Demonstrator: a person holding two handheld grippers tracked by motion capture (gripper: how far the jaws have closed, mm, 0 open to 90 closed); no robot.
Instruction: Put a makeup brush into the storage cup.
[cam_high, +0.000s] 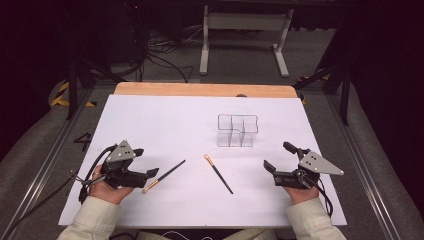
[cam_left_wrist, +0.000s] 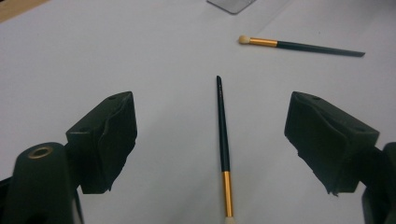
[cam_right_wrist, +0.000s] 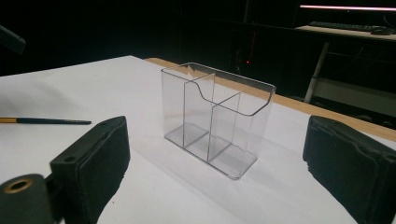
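Two slim black make-up brushes with gold ferrules lie on the white sheet. The left brush (cam_high: 165, 175) (cam_left_wrist: 224, 149) lies on the sheet just ahead of my left gripper (cam_high: 146, 162) (cam_left_wrist: 210, 121), in line with the gap between its open jaws; neither pad touches it. The second brush (cam_high: 219, 175) (cam_left_wrist: 303, 45) (cam_right_wrist: 46, 121) lies near the middle of the sheet. A clear plastic organizer (cam_high: 237, 131) (cam_right_wrist: 217, 119) with several compartments stands upright beyond it. My right gripper (cam_high: 277, 155) (cam_right_wrist: 219, 135) rests at the right, open and empty, pointing at the organizer.
The white sheet (cam_high: 150, 120) covers most of the table, and a wooden edge (cam_high: 200, 90) shows at its far side. Beyond the table are a dark floor with cables (cam_high: 160, 55) and a white frame (cam_high: 245, 22).
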